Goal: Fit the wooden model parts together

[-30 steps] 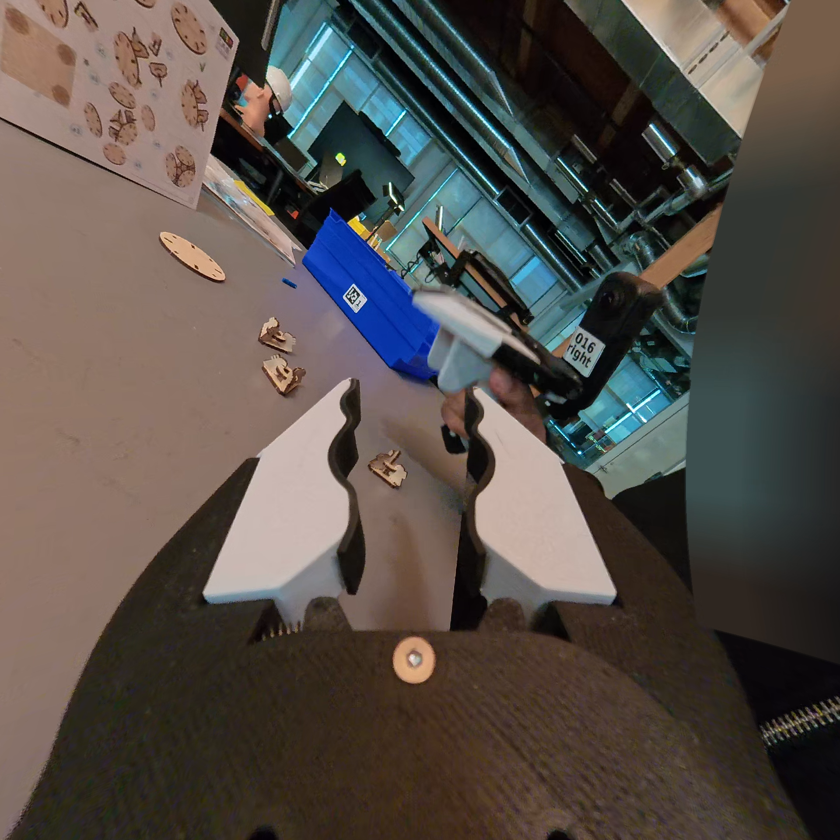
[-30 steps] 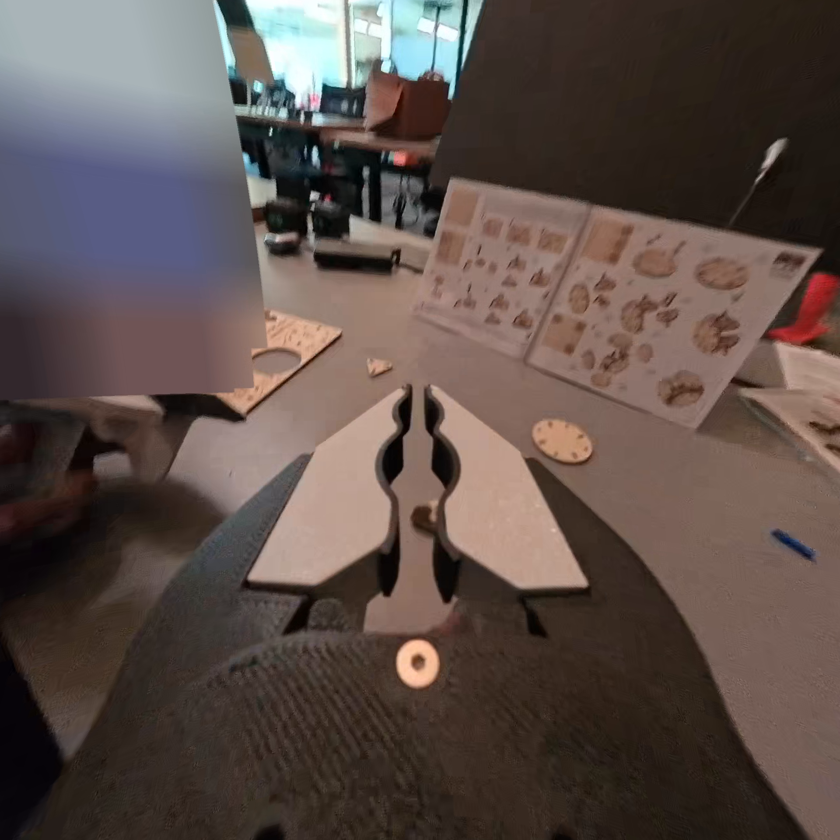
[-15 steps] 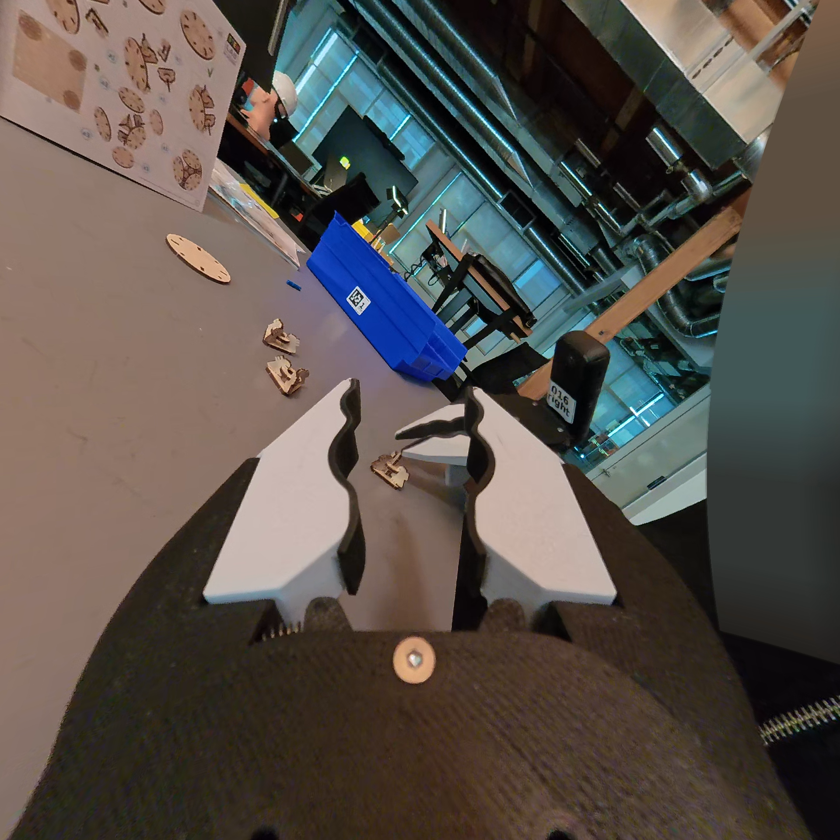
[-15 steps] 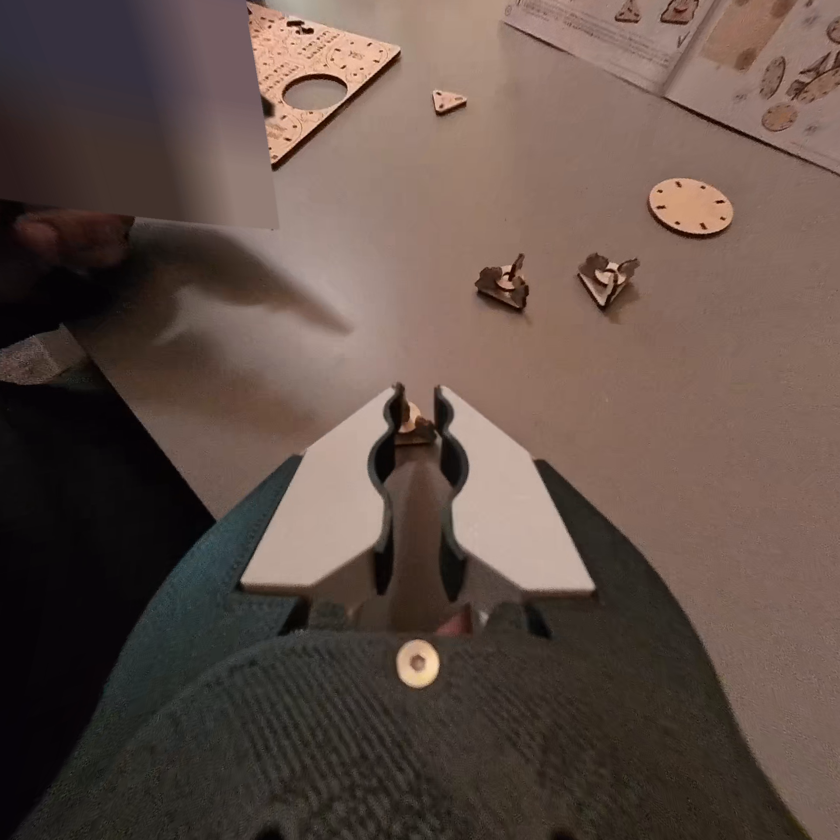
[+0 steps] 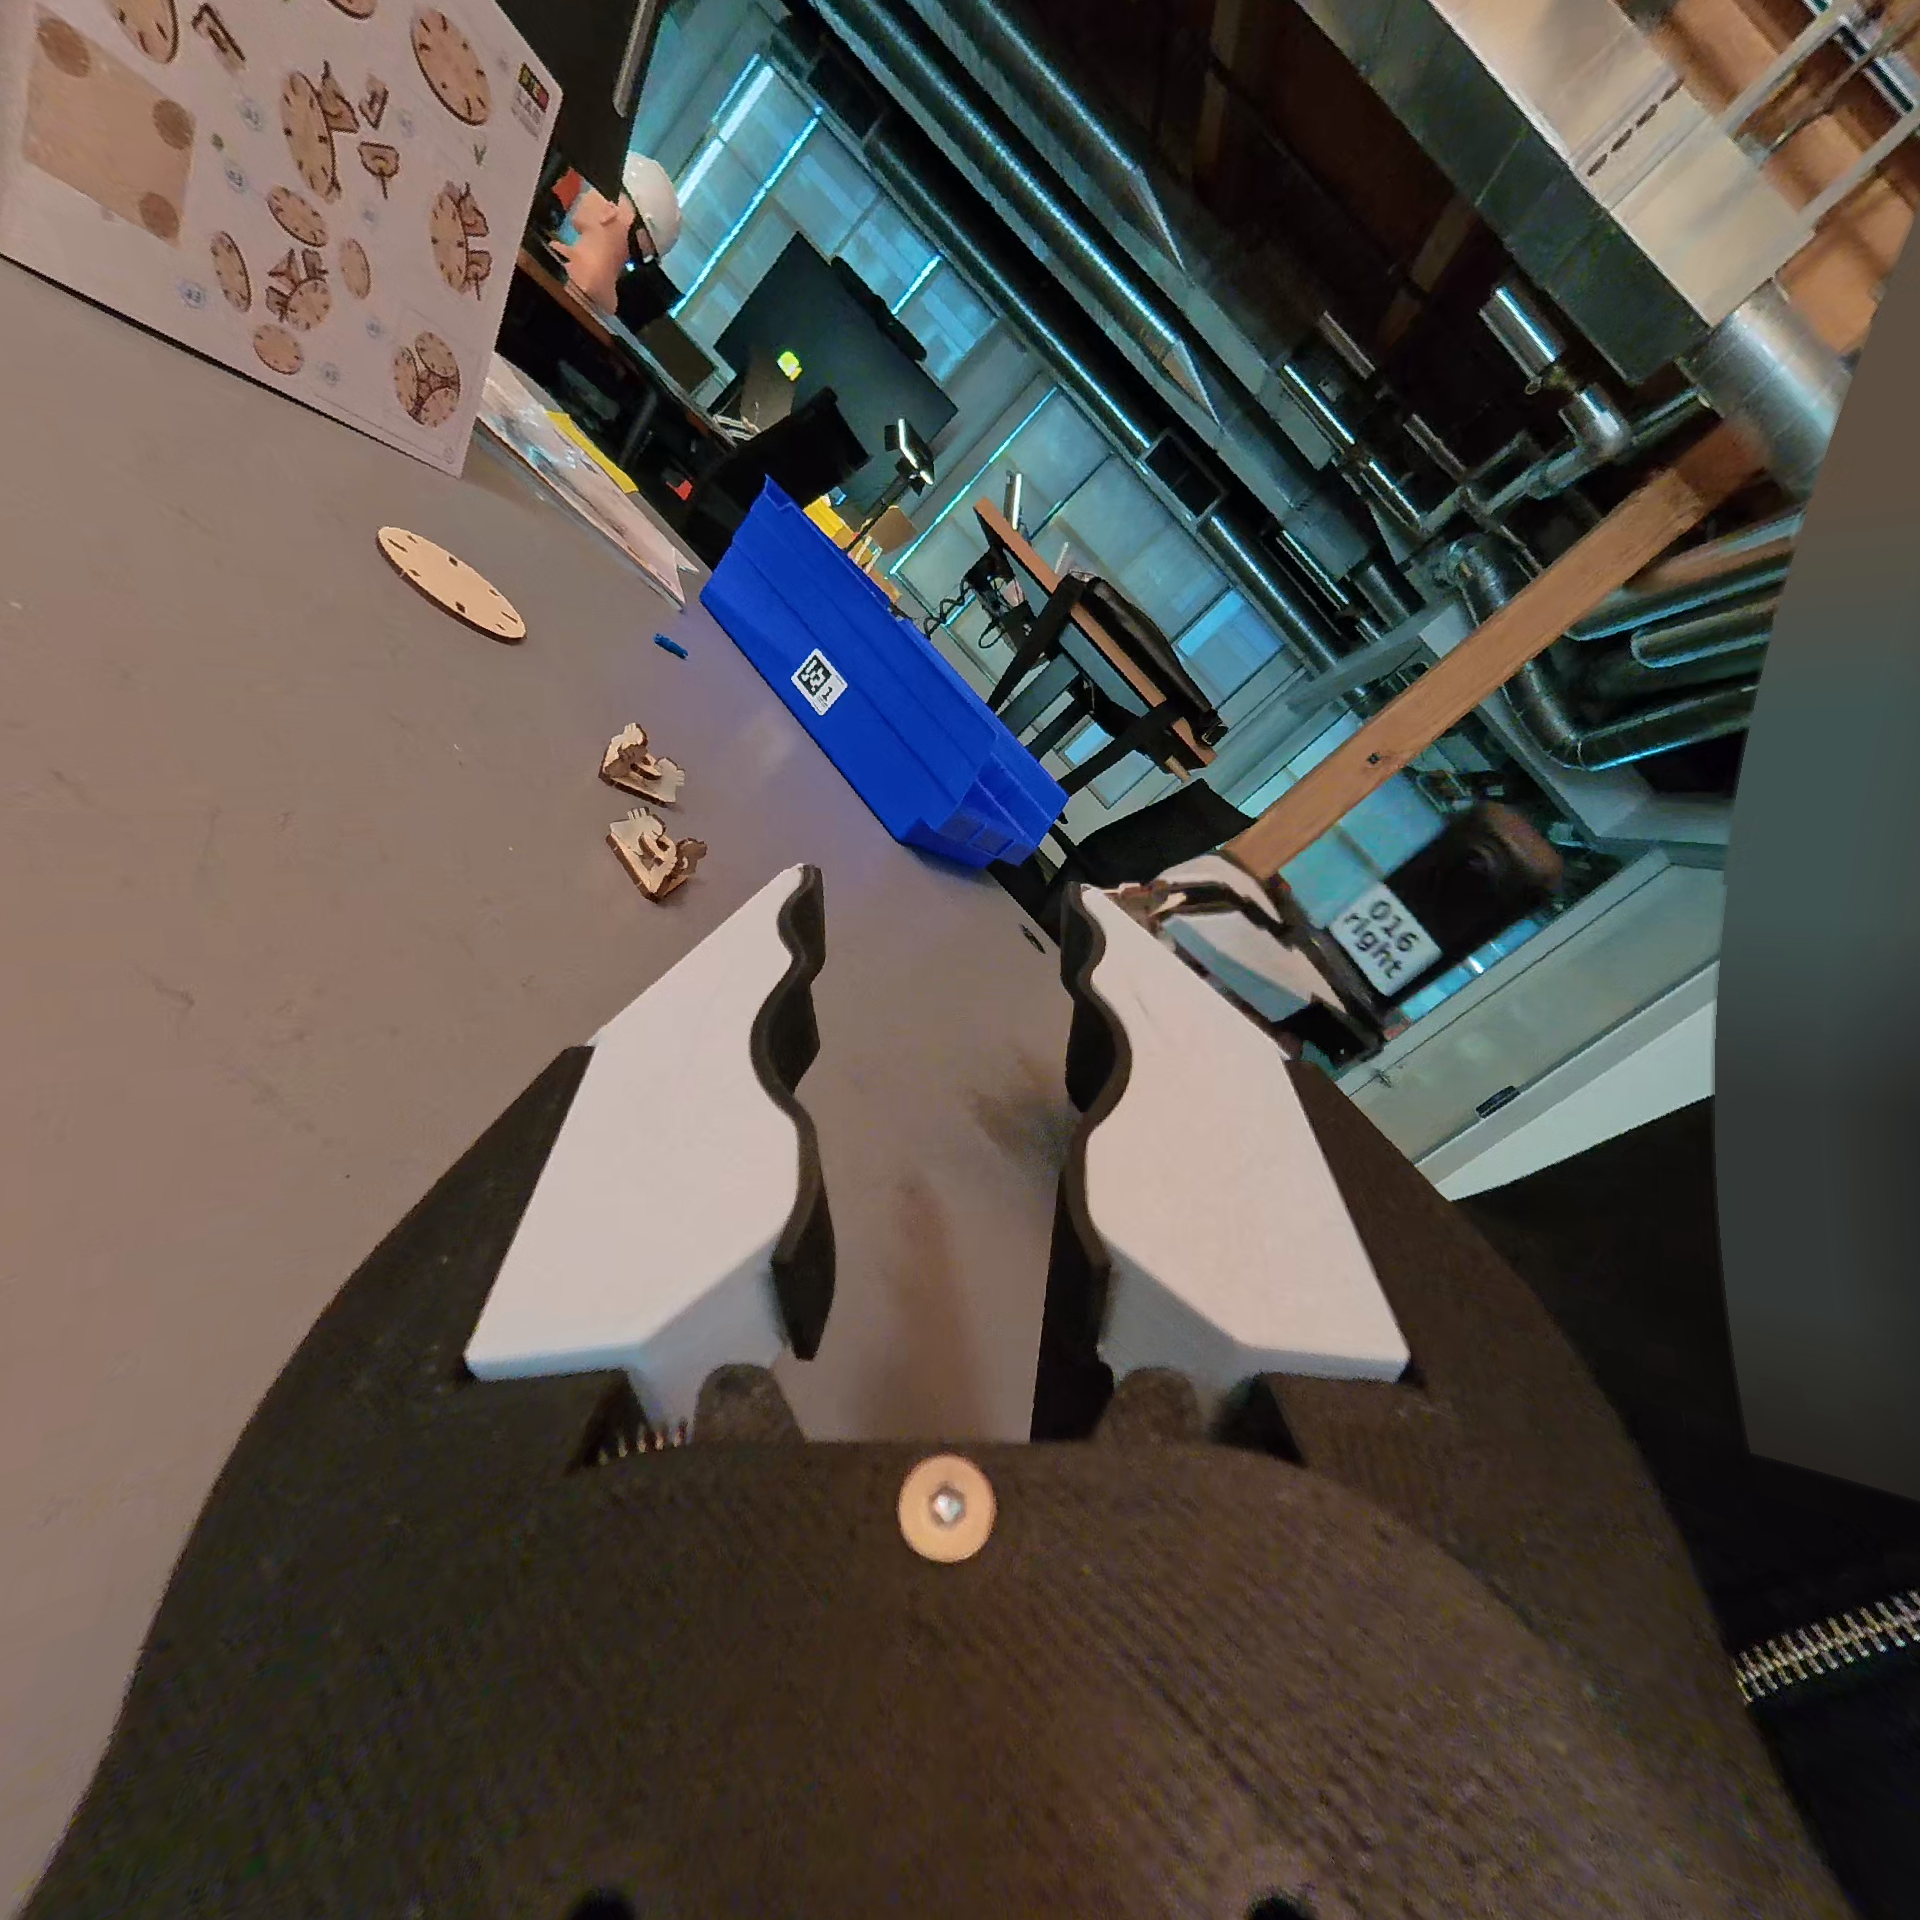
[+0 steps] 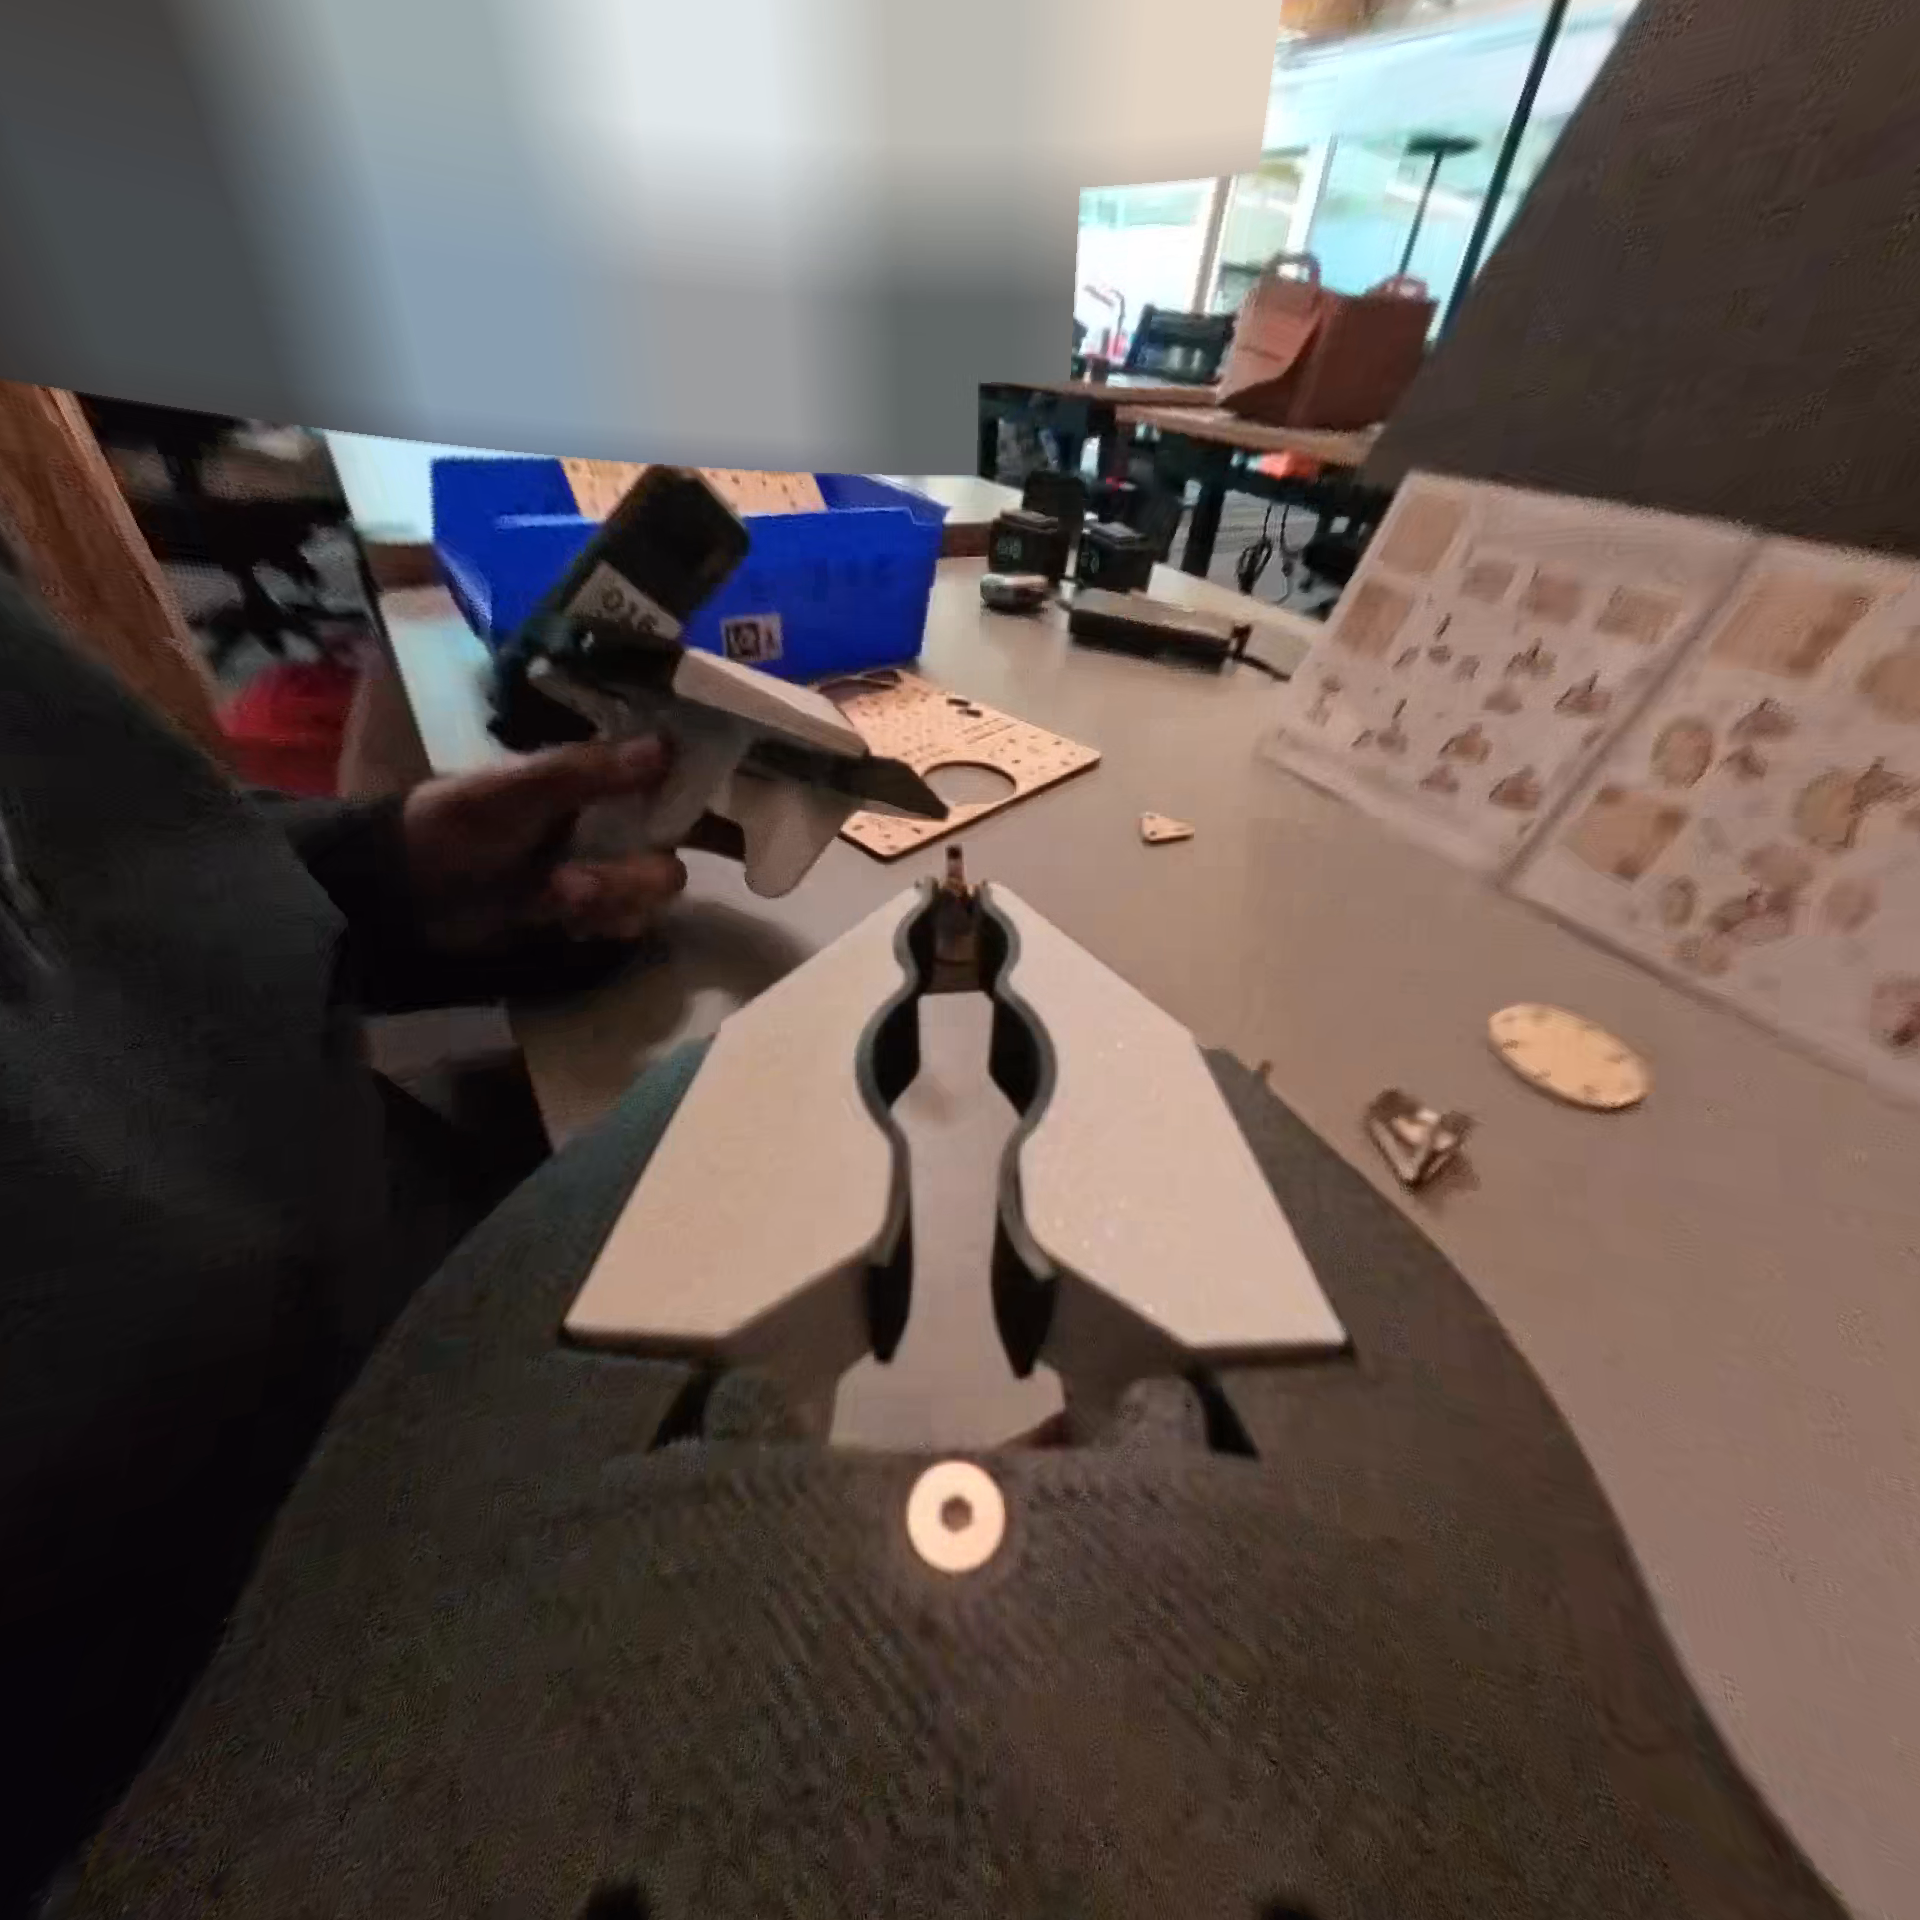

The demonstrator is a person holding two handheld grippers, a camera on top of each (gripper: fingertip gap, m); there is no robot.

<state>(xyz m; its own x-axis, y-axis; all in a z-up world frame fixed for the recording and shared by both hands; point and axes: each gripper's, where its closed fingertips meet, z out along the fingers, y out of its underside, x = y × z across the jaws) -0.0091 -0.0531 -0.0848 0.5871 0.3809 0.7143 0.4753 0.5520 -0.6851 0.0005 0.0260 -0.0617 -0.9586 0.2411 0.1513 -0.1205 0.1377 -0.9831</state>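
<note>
A workshop or maker lab: bare ceiling ducts and pipes run overhead, while the grey worktable carries a blue parts bin, laser-cut wooden pieces, a cut-out plywood sheet and an illustrated assembly sheet.

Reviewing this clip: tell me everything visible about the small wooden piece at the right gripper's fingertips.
The small wooden piece is a tiny brown laser-cut assembly, apparently plywood, blurred in the right wrist view. It sits pinched at the very tips of the right gripper, the dark pads closed on both its sides. A thin peg-like part pokes out past the fingertips. It is lifted clear of the grey table; nothing else touches it. Finer detail cannot be made out.
</note>
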